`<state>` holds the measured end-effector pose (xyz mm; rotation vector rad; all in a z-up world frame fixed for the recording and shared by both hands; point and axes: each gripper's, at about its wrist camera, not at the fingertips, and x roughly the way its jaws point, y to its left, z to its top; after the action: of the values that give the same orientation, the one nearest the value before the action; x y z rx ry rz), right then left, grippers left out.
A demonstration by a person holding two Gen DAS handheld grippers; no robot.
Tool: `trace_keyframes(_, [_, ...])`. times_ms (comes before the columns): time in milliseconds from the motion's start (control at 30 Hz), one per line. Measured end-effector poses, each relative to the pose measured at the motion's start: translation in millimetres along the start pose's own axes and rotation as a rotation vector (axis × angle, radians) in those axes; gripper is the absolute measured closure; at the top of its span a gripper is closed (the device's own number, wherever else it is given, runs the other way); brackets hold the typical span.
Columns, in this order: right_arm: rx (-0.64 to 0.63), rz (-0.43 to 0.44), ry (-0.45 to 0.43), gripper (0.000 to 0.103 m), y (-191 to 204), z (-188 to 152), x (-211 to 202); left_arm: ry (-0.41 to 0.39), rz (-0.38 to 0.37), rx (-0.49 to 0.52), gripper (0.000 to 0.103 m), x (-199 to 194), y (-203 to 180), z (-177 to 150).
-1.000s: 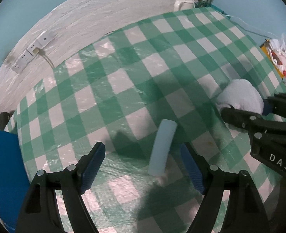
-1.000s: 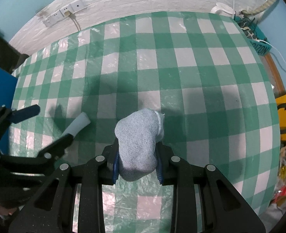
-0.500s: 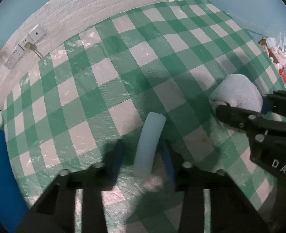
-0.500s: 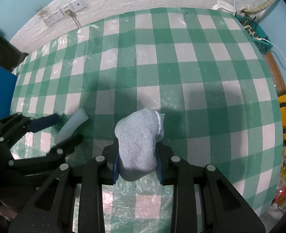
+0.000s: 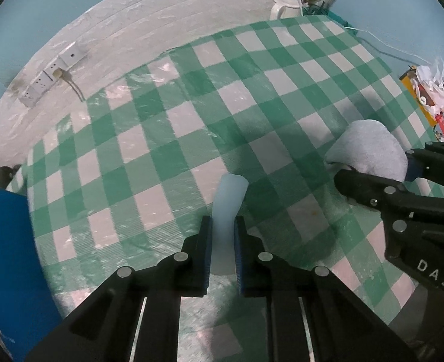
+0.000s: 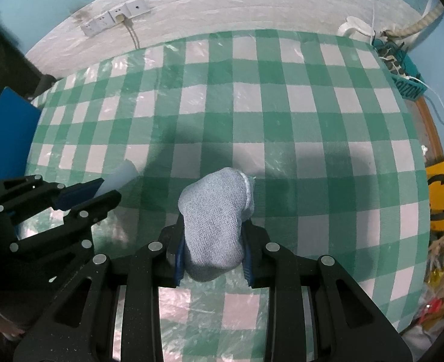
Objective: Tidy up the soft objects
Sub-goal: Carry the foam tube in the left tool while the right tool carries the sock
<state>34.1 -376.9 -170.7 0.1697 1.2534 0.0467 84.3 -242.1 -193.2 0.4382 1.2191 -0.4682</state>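
1. On the green-and-white checked tablecloth (image 6: 297, 126) both tools work near its front edge, the left gripper (image 5: 223, 235) to the left of the right gripper (image 6: 212, 238) and a little apart from it
2. Left gripper: clenched on a pale blue foam tube (image 5: 226, 208), squeezed narrow between the blue pads, its far end sticking out ahead over the cloth
3. Right gripper: clamped on a rolled grey-blue cloth (image 6: 217, 217), which bulges forward past the fingertips
4. Along the far edge runs a white brick-pattern wall (image 6: 222, 3) carrying a power strip (image 6: 114, 19) with a cable hanging from it
5. At the far right corner stand a white jug (image 6: 353, 27) and a teal basket (image 6: 407, 81) tangled with cords
6. Off the right side sit a yellow box (image 6: 440, 193) and crumpled wrappers; a blue panel (image 5: 13, 259) lies off the left side
7. Nothing lies between the two held items on the cloth ahead
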Motion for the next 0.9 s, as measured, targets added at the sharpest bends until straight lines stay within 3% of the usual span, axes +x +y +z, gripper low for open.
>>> trace_keyframes(900, [-0.155, 0.051, -0.085, 0.075, 71.8, 2.5, -68.9, -0.109, 0.060, -0.093, 0.090, -102.9, 34.3, -35.9])
